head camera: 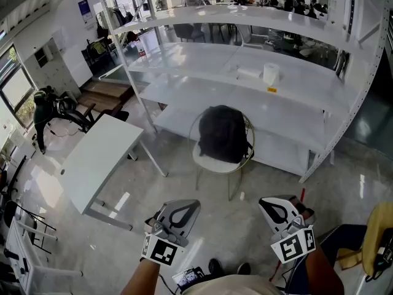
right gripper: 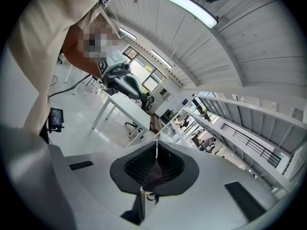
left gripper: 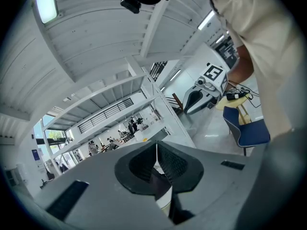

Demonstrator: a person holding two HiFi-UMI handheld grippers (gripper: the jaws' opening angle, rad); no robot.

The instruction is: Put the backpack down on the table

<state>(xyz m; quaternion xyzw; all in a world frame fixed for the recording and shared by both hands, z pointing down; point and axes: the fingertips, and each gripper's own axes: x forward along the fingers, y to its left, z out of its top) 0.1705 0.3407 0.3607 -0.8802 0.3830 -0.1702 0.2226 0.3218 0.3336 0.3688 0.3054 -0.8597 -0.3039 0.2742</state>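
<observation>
In the head view a black backpack (head camera: 222,134) rests on the seat of a round wire-framed chair (head camera: 212,161), well ahead of both grippers. The white table (head camera: 101,158) stands to the left of the chair, with nothing on its top. My left gripper (head camera: 186,204) and right gripper (head camera: 274,204) hover low in the frame, side by side and far from the backpack. Each gripper view shows its jaws pressed together with nothing between them: left gripper (left gripper: 156,152), right gripper (right gripper: 156,152). The backpack shows in neither gripper view.
A long white shelving rack (head camera: 258,88) runs behind the chair and carries a paper roll (head camera: 271,72). A blue chair (head camera: 344,241) and a yellow object (head camera: 379,229) are at the lower right. Dark chairs (head camera: 58,109) stand at the left. People sit far back.
</observation>
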